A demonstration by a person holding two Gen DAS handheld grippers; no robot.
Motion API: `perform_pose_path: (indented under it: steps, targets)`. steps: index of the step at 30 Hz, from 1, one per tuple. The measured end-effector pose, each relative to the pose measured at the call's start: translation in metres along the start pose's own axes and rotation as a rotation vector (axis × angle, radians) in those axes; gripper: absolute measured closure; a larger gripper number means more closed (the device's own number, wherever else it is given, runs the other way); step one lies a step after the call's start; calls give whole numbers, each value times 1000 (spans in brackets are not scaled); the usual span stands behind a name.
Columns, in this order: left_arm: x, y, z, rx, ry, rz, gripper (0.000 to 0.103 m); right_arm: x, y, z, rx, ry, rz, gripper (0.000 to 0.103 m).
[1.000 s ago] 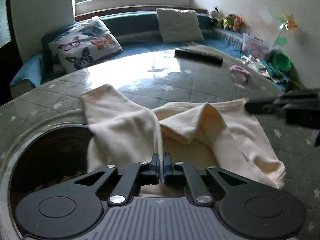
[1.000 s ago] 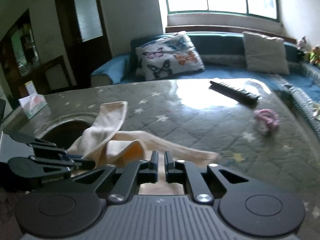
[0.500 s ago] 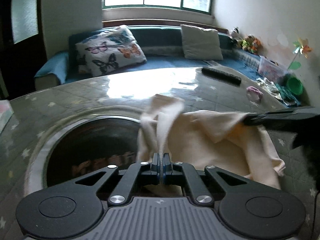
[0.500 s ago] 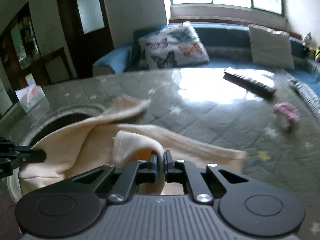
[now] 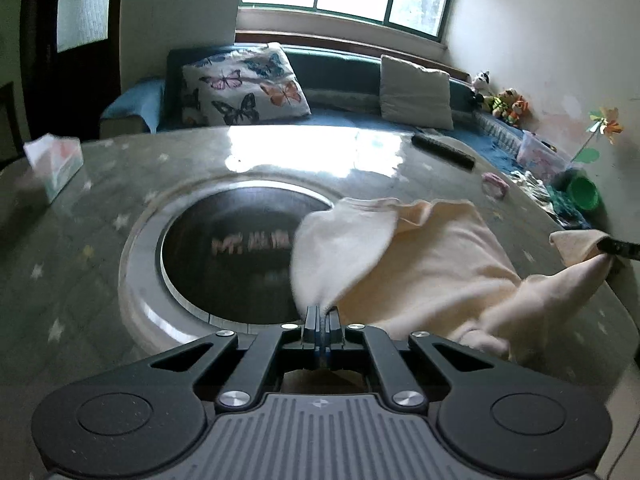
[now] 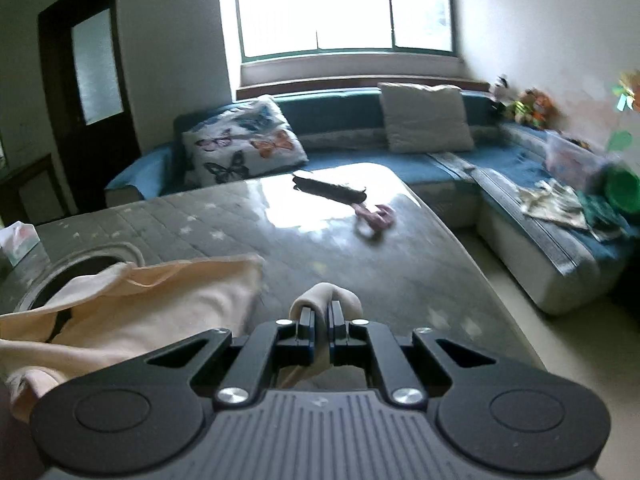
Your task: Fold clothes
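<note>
Both jaws are pinched shut on cloth: the left gripper (image 5: 321, 330) and right gripper (image 6: 319, 330) each hold a corner of the cream knit garment (image 5: 432, 264), spread over the grey quilted table (image 5: 100, 216) beside its round dark inset (image 5: 228, 256). Judged step: stretching it flat; next, lay it down smooth.

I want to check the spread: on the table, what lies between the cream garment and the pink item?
Only bare table lies between the cream garment and the pink item; the right wrist view shows this best.

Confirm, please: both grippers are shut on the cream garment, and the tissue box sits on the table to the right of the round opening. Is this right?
Not quite. The tissue box sits left of the round opening, as the left wrist view shows. The rest holds: the left gripper and right gripper are each shut on the cream garment.
</note>
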State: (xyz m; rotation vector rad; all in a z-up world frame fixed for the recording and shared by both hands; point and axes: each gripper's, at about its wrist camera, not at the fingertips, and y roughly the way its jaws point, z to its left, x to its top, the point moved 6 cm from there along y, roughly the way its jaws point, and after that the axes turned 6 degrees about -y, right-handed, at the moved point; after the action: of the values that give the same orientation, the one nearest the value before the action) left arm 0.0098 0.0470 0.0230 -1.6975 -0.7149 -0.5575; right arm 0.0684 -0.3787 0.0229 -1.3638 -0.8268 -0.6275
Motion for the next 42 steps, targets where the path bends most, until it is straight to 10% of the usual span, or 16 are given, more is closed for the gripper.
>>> perform_pose_path:
  steps: [8, 11, 21, 28, 30, 42]
  targets:
    - [-26, -8, 12, 34, 44, 74, 96, -37, 0, -10, -16, 27, 119, 90]
    - [-16, -8, 6, 48, 87, 35, 68, -25, -2, -6, -32, -5, 88, 89]
    - [37, 59, -22, 44, 196, -31, 54, 12, 33, 45, 83, -138, 67, 75]
    - [59, 129, -21, 54, 201, 20, 57, 20, 73, 84, 166, -193, 102, 71]
    - [58, 135, -17, 44, 195, 26, 91, 20, 83, 92, 182, -206, 114, 71]
    - [64, 84, 15, 65, 96, -106, 96, 10, 124, 118, 224, -241, 184, 71]
